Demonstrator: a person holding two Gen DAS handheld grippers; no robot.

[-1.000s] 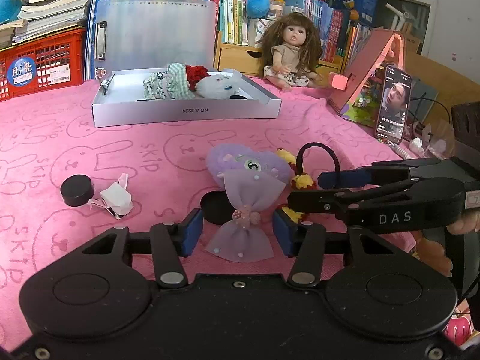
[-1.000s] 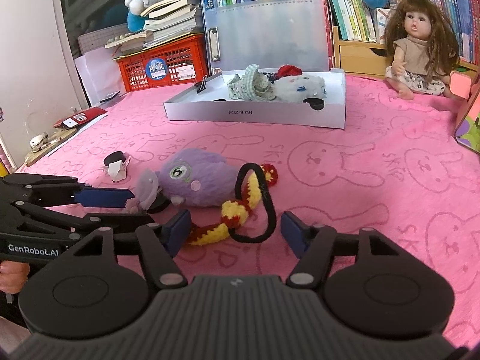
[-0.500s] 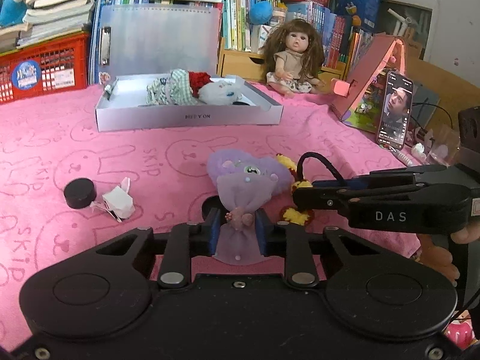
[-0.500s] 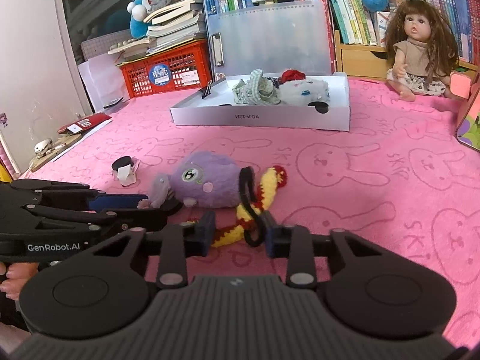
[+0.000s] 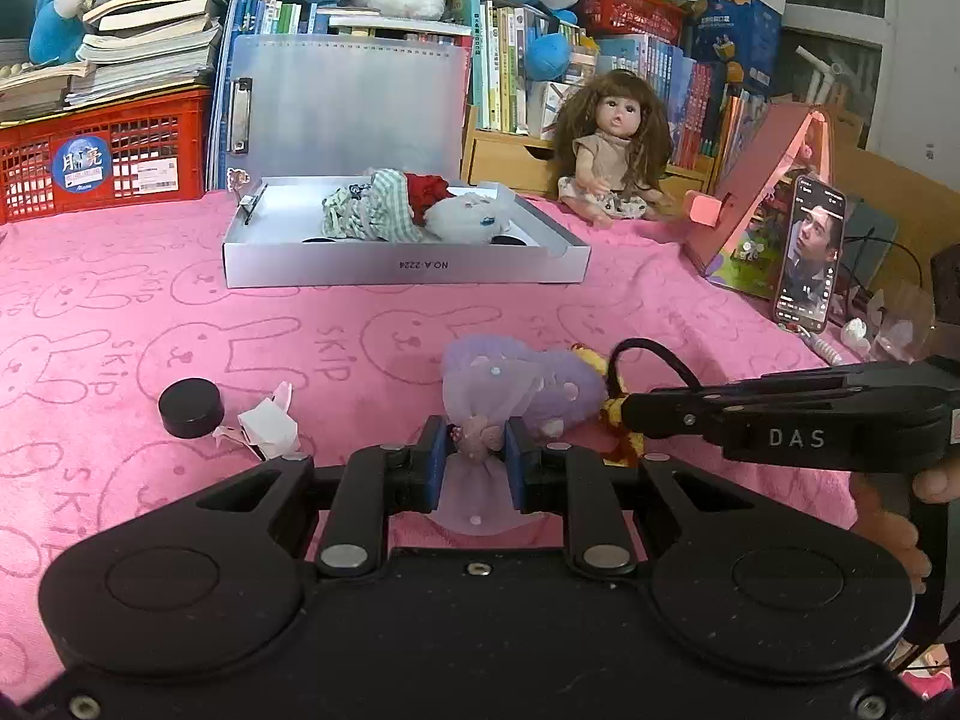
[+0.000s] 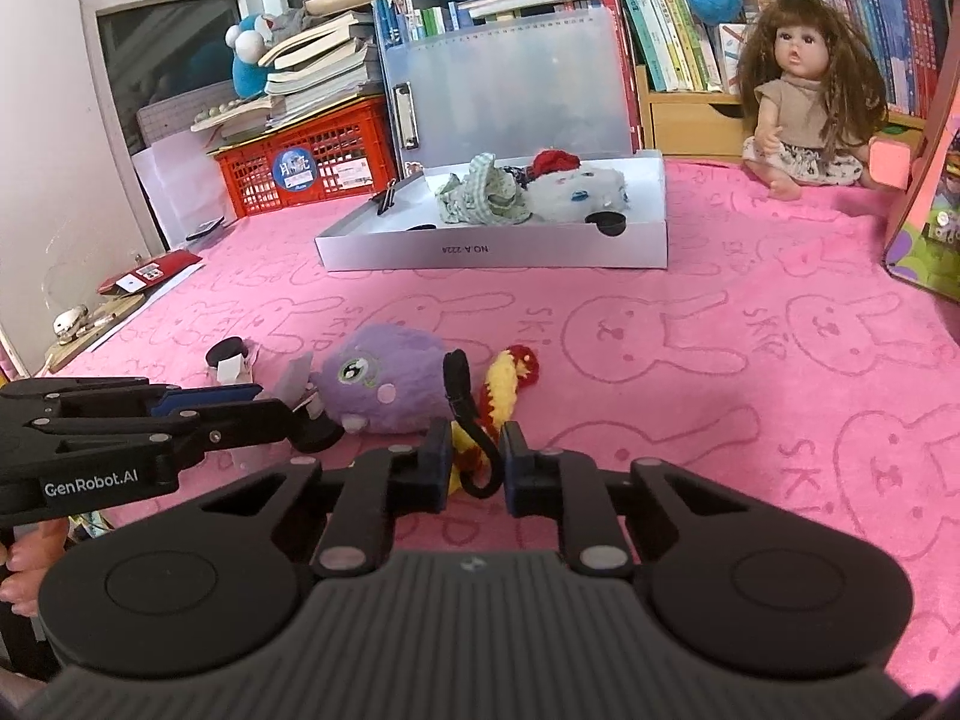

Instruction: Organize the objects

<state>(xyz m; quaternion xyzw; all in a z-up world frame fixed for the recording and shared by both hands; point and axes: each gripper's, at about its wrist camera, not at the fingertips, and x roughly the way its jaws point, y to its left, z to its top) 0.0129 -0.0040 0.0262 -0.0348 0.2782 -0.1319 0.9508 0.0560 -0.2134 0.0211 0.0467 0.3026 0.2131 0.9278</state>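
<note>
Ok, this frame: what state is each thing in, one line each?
Left hand-held gripper: shut on the purple bow.
Right hand-held gripper: shut on the black loop.
Purple plush: lying on the pink cloth.
File box: open, lid upright, toys inside.
Doll: sitting upright.
Phone: propped up, screen on.
</note>
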